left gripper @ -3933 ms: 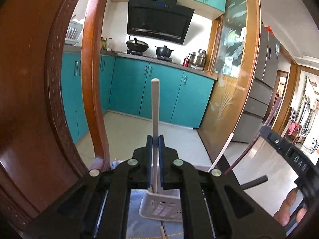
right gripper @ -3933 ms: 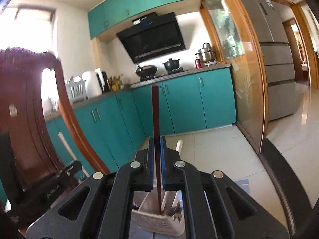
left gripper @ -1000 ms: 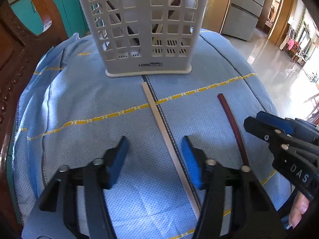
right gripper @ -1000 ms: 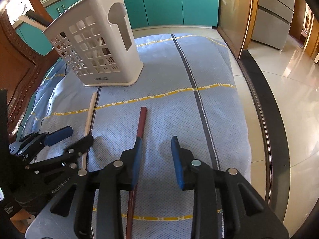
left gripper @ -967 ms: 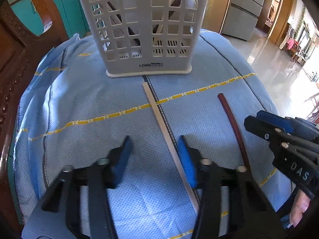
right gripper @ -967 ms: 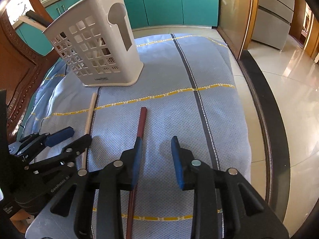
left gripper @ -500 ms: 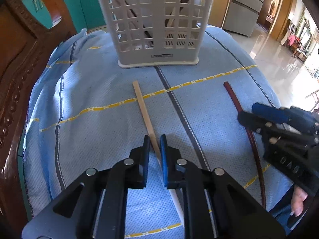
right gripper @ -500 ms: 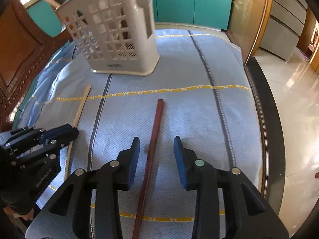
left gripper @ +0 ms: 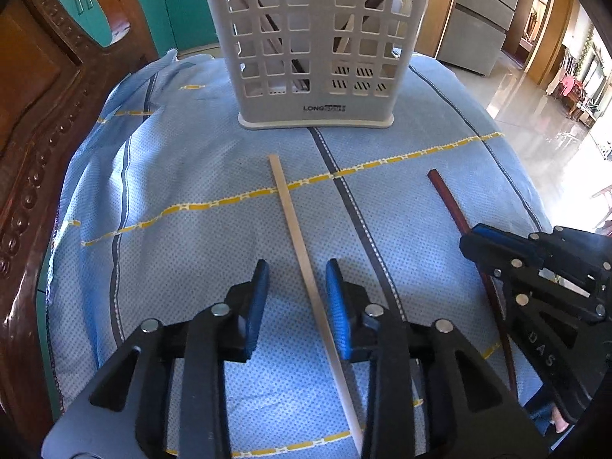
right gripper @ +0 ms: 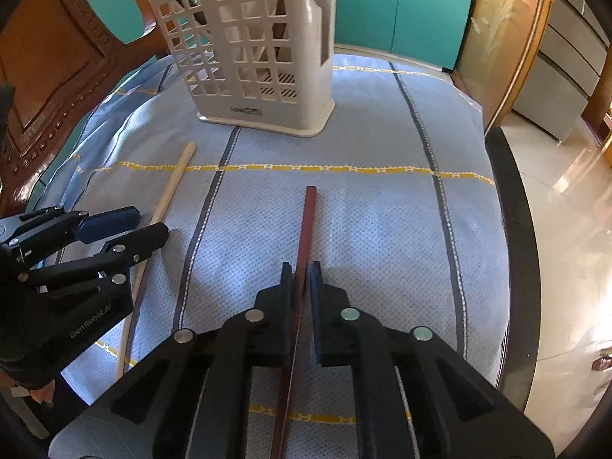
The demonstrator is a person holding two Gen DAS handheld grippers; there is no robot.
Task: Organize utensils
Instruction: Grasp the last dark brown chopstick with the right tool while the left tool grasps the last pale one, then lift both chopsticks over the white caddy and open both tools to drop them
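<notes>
A pale wooden chopstick (left gripper: 302, 252) lies on the blue cloth, pointing at the white slotted utensil basket (left gripper: 313, 46). My left gripper (left gripper: 296, 273) is open, its blue pads on either side of this chopstick. A dark red chopstick (right gripper: 304, 237) lies to the right; it also shows in the left wrist view (left gripper: 447, 201). My right gripper (right gripper: 301, 271) is shut on the red chopstick, low on the cloth. The basket (right gripper: 252, 46) holds several utensils. The pale chopstick (right gripper: 168, 191) and left gripper (right gripper: 126, 225) show at the left of the right wrist view.
The blue cloth (left gripper: 172, 176) with yellow and grey stripes covers a rounded table. A carved wooden chair back (left gripper: 42, 95) stands at the left. The table's dark edge (right gripper: 512, 206) drops to a tiled floor on the right. Teal cabinets are behind.
My left gripper, shut around the pale chopstick half a second ago, has opened. My right gripper has closed onto the red chopstick. Both views moved closer to the basket.
</notes>
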